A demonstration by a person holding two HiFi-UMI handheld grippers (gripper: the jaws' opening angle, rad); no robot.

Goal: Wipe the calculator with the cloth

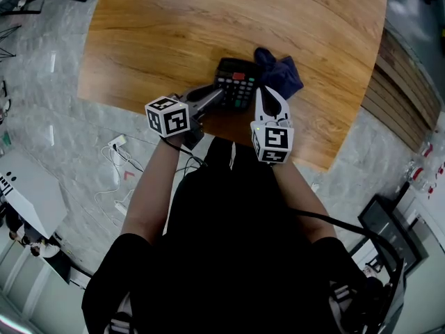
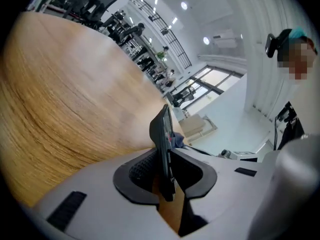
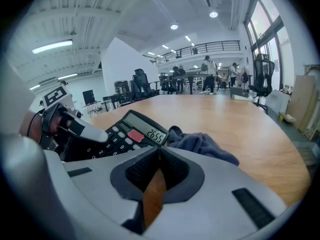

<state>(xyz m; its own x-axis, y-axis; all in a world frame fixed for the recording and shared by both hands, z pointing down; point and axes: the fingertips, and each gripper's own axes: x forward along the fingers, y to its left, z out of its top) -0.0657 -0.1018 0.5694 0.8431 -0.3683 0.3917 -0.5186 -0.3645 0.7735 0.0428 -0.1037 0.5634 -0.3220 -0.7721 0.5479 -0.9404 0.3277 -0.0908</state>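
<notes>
A black calculator (image 1: 235,82) with a red key lies near the front edge of the wooden table (image 1: 174,33). My left gripper (image 1: 217,93) comes in from the left and is shut on its left edge. In the left gripper view the calculator (image 2: 163,134) stands edge-on between the pads (image 2: 142,169). A dark blue cloth (image 1: 279,72) is bunched against the calculator's right side. My right gripper (image 1: 267,93) is shut with nothing seen between its pads, its tips (image 3: 160,151) just short of the cloth (image 3: 202,145). The calculator (image 3: 125,134) shows lit digits there.
The table's front edge runs just under both grippers, with grey floor below. White cables (image 1: 118,165) and a white box (image 1: 24,193) lie on the floor at the left. Slatted wooden panels (image 1: 400,89) stand to the right. Bare wood (image 3: 240,119) stretches beyond the cloth.
</notes>
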